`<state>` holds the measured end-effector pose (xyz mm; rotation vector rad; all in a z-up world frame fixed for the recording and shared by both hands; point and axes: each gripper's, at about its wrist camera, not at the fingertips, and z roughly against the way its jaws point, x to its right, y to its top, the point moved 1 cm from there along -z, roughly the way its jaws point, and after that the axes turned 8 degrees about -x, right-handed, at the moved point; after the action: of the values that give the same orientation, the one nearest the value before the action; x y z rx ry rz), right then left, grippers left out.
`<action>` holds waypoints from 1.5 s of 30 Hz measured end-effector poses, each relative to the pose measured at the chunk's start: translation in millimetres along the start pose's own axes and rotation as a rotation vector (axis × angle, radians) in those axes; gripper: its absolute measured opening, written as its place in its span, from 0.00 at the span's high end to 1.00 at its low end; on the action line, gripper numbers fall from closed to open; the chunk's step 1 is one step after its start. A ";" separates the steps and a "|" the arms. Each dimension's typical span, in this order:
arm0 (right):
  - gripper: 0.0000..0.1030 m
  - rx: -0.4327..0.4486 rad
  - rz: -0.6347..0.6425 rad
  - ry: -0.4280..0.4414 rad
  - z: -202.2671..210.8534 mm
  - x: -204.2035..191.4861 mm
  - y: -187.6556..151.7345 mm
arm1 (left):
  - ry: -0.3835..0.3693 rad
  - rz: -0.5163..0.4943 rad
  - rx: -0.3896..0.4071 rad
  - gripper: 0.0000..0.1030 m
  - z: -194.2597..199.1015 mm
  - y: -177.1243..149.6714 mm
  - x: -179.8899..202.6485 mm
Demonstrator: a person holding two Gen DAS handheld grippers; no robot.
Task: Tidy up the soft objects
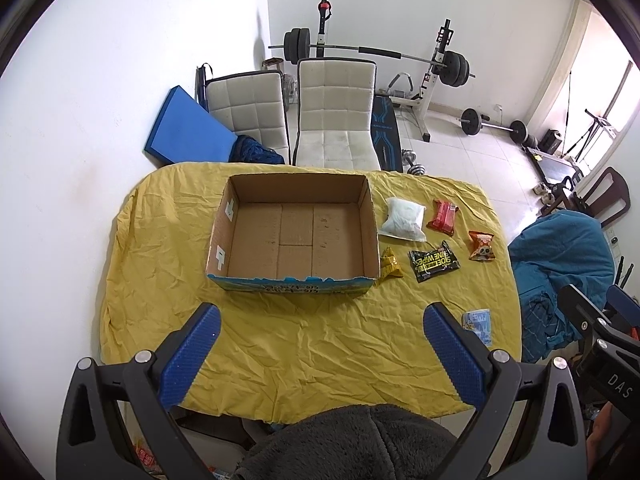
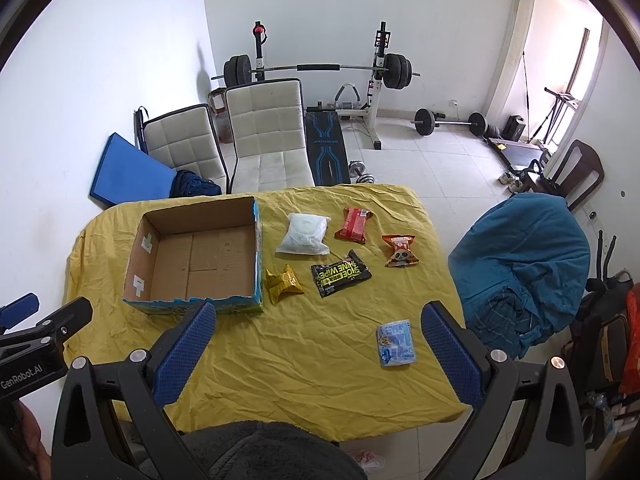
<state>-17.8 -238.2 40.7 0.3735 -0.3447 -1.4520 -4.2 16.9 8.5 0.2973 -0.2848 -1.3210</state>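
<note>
A: What is sitting on the wrinkled yellow cloth [image 2: 280,360]?
B: An open, empty cardboard box [image 2: 196,256] is lying on its left part; a puffy white pouch [image 2: 304,234], crinkly black wipes packet [image 2: 340,274], red wrapper [image 2: 354,224], orange snack bag [image 2: 400,250], gold foil packet [image 2: 282,280] and pale blue pack [image 2: 395,342] are lying to its right.
A: The grippers?
B: Left gripper [image 1: 320,356] and right gripper [image 2: 318,354] are hovering with textured blue pads spread wide, gripping nothing.

Crumpled yellow cloth [image 2: 280,360] under a matt cardboard box [image 2: 196,256] (glossy foil shoe-wipes packet [image 2: 340,274] beside).
</note>
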 end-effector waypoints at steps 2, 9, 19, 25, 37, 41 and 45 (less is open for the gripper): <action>0.00 0.002 -0.004 -0.001 1.5 1.4 -1.4 | 0.001 0.002 0.007 0.00 1.7 -0.2 -0.3; 0.00 0.010 -0.002 -0.005 4.4 2.1 -2.4 | 0.014 -0.003 0.031 0.00 6.7 -3.3 0.6; 0.00 0.022 -0.001 -0.008 10.5 1.9 -1.2 | 0.020 -0.002 0.061 0.00 12.6 -4.8 1.1; 0.00 0.039 0.003 -0.011 18.1 1.1 -2.8 | 0.022 -0.010 0.074 0.00 15.6 -5.5 3.7; 0.00 0.050 0.001 -0.016 23.4 2.4 -2.0 | 0.022 -0.022 0.085 0.00 19.1 -1.0 8.7; 0.00 0.053 0.003 -0.015 25.2 3.8 -2.2 | 0.020 -0.024 0.080 0.00 17.6 -0.8 9.2; 0.00 0.052 0.001 -0.014 24.9 3.2 -2.8 | 0.018 -0.023 0.078 0.00 17.0 -1.8 9.3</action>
<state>-31.1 -242.6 61.7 0.4050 -0.3939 -1.4475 -10.0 6.6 24.0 0.3793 -0.3187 -1.3311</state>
